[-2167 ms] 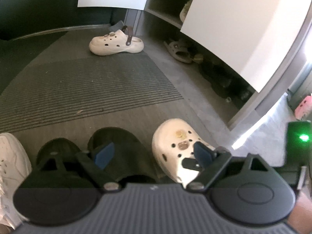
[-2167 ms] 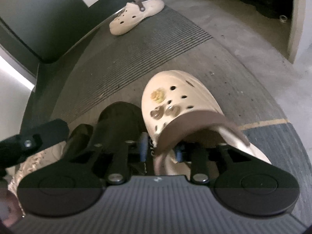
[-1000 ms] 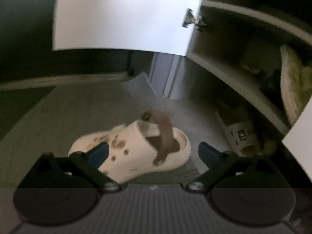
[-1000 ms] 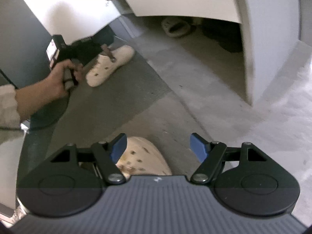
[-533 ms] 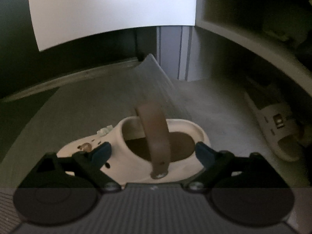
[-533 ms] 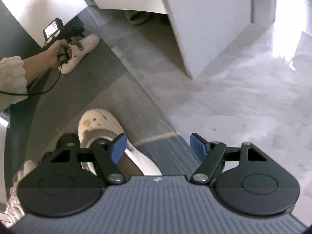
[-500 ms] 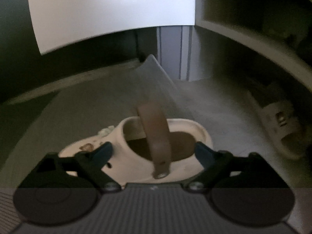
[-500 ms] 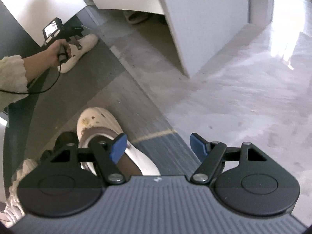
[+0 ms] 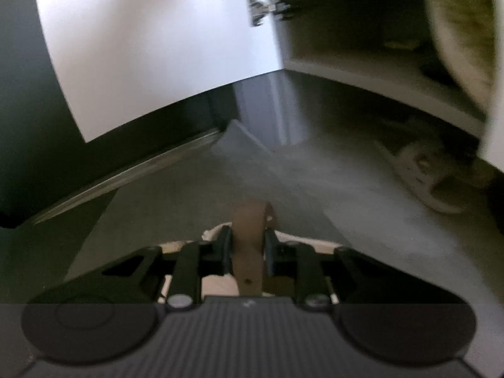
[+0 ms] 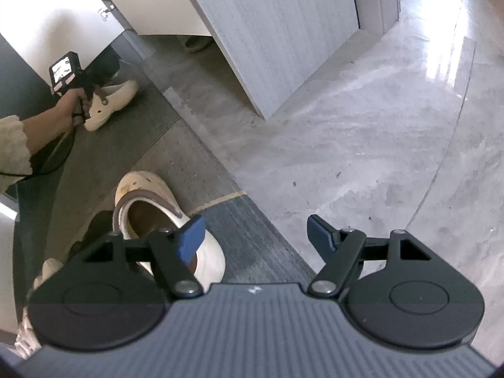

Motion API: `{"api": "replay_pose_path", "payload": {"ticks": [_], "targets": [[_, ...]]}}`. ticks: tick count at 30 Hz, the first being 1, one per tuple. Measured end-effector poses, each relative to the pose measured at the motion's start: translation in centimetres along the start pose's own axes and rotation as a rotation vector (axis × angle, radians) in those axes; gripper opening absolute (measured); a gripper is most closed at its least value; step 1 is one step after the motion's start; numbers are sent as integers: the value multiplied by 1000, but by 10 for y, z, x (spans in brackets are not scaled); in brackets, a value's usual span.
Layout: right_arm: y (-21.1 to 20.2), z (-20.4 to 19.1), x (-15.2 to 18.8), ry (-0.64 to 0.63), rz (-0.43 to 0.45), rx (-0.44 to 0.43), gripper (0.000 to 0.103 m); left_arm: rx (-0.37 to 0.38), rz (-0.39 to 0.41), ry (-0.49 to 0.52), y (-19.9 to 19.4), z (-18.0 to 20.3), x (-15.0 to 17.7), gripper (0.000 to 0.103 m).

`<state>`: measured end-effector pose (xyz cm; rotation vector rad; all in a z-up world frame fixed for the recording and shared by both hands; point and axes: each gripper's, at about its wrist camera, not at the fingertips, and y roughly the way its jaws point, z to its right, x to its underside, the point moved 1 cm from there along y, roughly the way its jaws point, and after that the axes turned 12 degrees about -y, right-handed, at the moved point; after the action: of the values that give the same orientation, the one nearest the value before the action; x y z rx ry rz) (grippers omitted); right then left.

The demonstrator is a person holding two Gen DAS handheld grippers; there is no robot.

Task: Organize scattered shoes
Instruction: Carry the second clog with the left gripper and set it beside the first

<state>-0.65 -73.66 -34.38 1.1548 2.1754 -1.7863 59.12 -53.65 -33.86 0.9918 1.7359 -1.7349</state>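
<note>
left gripper [image 9: 247, 249] pinching the brown heel strap [image 9: 249, 245] of a cream foam clog [image 10: 110, 105] on the far ribbed mat, right gripper [image 10: 255, 234] gaping wide and empty, only its view showing the second clog [image 10: 148, 208] lying near

Low left view toward cabinet [image 9: 362, 72]; higher right view, shared cream clog [image 10: 110, 102].
</note>
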Motion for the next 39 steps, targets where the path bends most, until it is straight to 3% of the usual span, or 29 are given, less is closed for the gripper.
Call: {"api": "replay_pose_path", "payload": {"ticks": [6, 11, 18, 26, 30, 34, 37, 39], "targets": [[-8, 9, 14, 4, 36, -30, 74, 93, -31, 139, -59, 38, 45, 23], [-25, 5, 11, -14, 67, -26, 74, 186, -64, 200, -109, 65, 75, 23], [-83, 0, 22, 18, 152, 6, 74, 452, -70, 318, -224, 108, 136, 23], [-99, 8, 51, 87, 142, 48, 74, 784, -90, 510, -357, 163, 221, 23], [-109, 21, 64, 150, 139, 86, 74, 911, -83, 603, -397, 197, 258, 23], [-114, 38, 81, 241, 141, 122, 74, 931, -122, 645, -396, 217, 292, 23], [-115, 46, 95, 300, 135, 135, 74, 907, -162, 635, -385, 223, 316, 28], [-112, 48, 100, 309, 126, 140, 74, 895, -149, 625, -385, 222, 328, 27]]}}
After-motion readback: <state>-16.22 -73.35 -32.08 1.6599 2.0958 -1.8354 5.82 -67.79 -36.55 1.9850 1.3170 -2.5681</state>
